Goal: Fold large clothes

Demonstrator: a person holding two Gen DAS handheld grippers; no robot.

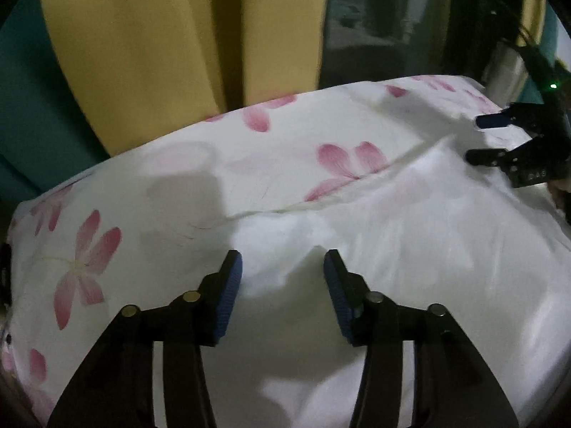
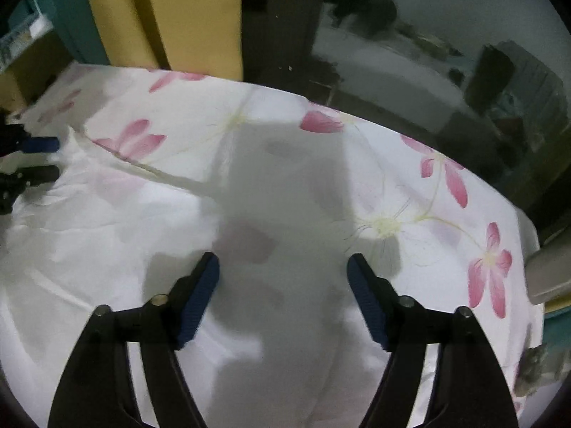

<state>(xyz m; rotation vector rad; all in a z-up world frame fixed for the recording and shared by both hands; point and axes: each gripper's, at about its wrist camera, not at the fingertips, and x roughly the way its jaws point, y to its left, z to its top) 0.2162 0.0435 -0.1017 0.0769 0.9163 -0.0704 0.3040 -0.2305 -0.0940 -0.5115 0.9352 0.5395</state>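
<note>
The white cloth [image 1: 357, 249] with pink flowers lies spread over a flat surface, filling the middle and lower part of both views, one layer folded over with its edge running diagonally. The left tool [image 1: 282, 264] and right tool [image 2: 282, 267] both hover wide open, gripping nothing. It looks light, soft and limp, likely slippery; the folded edge [image 1: 321, 203] seems best to pinch

1 floral sheet [image 1: 321, 135], 2 grippers (L [image 1: 283, 267], R [image 2: 283, 267]) — 1 yellow curtain [image 1: 142, 35]
</note>
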